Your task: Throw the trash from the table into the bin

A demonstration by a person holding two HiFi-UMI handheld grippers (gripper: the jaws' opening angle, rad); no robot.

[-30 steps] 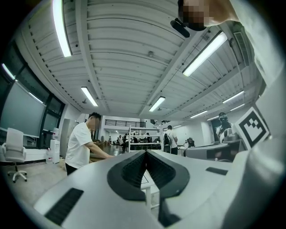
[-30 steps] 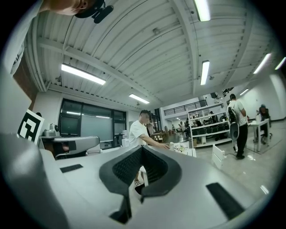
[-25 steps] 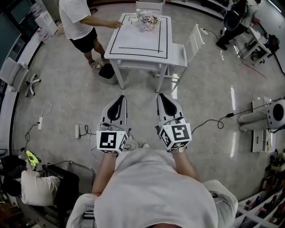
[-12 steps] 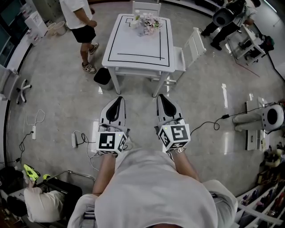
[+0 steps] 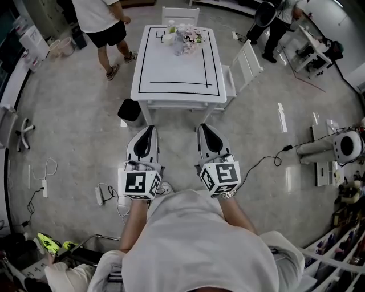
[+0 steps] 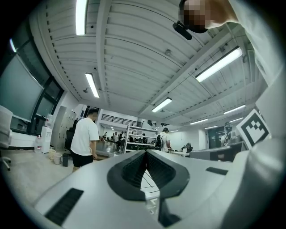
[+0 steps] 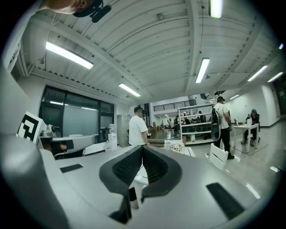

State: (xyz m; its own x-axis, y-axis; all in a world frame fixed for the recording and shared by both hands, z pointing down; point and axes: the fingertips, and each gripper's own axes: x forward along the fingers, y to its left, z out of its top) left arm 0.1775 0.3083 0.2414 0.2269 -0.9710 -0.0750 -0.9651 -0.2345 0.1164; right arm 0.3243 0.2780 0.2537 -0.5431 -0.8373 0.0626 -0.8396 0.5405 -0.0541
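A small heap of pale, crumpled trash (image 5: 187,34) lies at the far end of a white table (image 5: 177,65). A black bin (image 5: 129,109) stands on the floor beside the table's near left leg. Short of the table, the left gripper (image 5: 149,129) and right gripper (image 5: 203,126) point toward it, jaws pressed together, holding nothing.

Your head camera looks steeply down over your chest onto the left gripper (image 5: 147,129) and right gripper (image 5: 205,128), with the worktop (image 5: 177,63) ahead of them and a little apart. Each gripper camera sits just behind its fingers (image 6: 134,170) and faces level along them, with the ceiling filling the upper half. All three views share the worktop and the standing person (image 5: 97,17) off its far left corner.
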